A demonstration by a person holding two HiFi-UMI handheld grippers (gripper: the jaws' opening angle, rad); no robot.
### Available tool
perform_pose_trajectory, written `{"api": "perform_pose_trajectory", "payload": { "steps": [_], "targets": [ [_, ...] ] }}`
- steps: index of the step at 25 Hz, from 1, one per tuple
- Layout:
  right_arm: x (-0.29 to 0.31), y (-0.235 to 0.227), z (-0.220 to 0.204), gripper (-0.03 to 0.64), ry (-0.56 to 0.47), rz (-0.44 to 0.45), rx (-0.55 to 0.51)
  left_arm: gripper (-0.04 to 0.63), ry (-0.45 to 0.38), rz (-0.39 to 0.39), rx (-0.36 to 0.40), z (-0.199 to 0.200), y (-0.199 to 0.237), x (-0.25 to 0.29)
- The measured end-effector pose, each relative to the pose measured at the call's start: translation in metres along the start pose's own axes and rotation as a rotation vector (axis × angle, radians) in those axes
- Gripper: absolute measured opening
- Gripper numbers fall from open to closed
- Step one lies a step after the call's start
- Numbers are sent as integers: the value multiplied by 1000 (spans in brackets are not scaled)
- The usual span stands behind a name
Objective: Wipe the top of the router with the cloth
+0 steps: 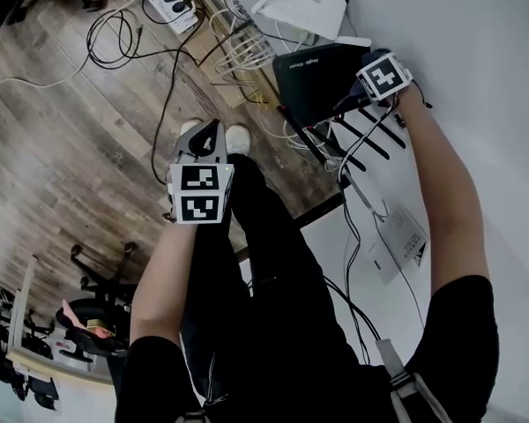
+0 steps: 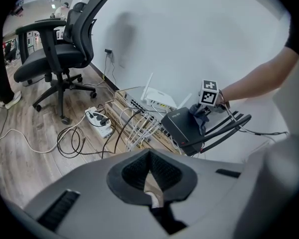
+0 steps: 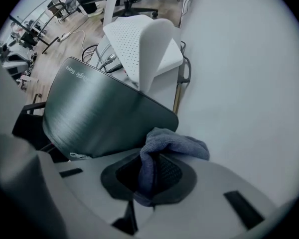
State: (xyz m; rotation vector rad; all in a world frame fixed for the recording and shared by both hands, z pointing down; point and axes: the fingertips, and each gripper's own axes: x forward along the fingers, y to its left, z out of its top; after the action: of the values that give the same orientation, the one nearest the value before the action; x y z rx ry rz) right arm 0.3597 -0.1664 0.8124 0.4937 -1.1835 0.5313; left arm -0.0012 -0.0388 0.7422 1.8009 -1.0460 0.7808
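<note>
Left gripper (image 1: pixel 208 130) hung over the floor at left, jaws clenched on nothing, likely just parked clear of the work. Right gripper (image 3: pixel 149 173) gripped a bunched grey-blue cloth (image 3: pixel 174 142), presented at the near right edge of the router (image 3: pixel 99 111) for wiping. Router sat far right: black brushed top, antennas.

Cloth (image 3: pixel 175 144) at router (image 3: pixel 99 114) edge, beside wall (image 3: pixel 239 59)
</note>
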Motion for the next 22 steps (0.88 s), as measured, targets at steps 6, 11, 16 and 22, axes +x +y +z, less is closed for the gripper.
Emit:
{"api": "perform_pose_trajectory", "payload": {
  "steps": [6,11,16,22],
  "targets": [
    [1,12,-2,23,-28,67,51,-6,-5,-5,3,-2,-3,0],
    [-2,25,-5,23,-23,104,-10,-6,-3,-21,20,-4,-12,-1],
    [-9,49,-2,23,-34,166,-101,-6,1,-18,19,-14,-13,-3],
    [-21,87,17,23,-88,358,-40,-6,1,-14,15,-19,-16,-4]
  ]
}}
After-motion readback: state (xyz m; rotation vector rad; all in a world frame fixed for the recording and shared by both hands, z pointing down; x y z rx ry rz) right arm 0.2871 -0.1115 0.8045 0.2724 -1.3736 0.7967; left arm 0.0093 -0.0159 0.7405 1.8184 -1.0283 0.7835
